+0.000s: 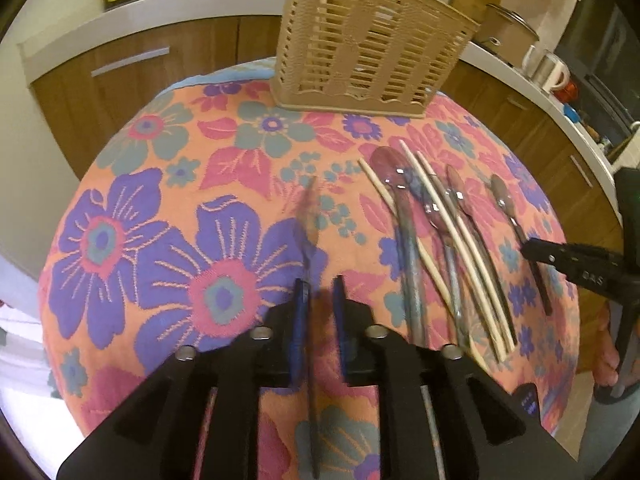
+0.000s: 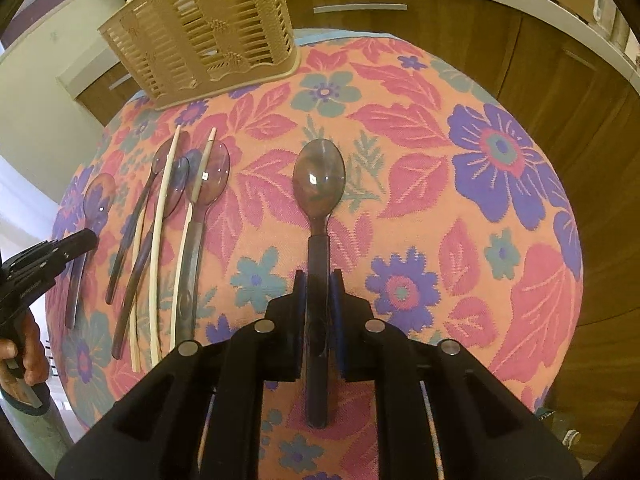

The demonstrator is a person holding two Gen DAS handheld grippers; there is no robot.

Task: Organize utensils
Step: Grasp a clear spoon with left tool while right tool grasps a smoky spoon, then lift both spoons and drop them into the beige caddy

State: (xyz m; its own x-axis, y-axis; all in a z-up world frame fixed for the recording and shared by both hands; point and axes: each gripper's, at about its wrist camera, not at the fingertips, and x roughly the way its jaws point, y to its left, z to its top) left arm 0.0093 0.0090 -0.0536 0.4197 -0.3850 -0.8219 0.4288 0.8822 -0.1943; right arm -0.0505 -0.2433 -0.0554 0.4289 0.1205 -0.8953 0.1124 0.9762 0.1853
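Observation:
My left gripper (image 1: 320, 286) is shut on a thin translucent utensil (image 1: 309, 216) seen edge-on, held above the floral tablecloth (image 1: 160, 200). My right gripper (image 2: 319, 280) is shut on the handle of a smoky translucent spoon (image 2: 319, 178), bowl pointing forward. A beige slatted utensil basket (image 1: 360, 40) stands at the far edge of the table; it also shows in the right wrist view (image 2: 200, 28). A pile of translucent spoons (image 1: 416, 216) and cream chopsticks (image 1: 460, 248) lies on the cloth, also seen in the right wrist view (image 2: 176, 200).
The round table (image 2: 440, 140) drops off on all sides. Wooden cabinets (image 1: 140, 68) with a white counter (image 1: 180, 4) run behind. A kettle (image 1: 554, 72) and a pot (image 1: 506, 28) stand on the counter at right.

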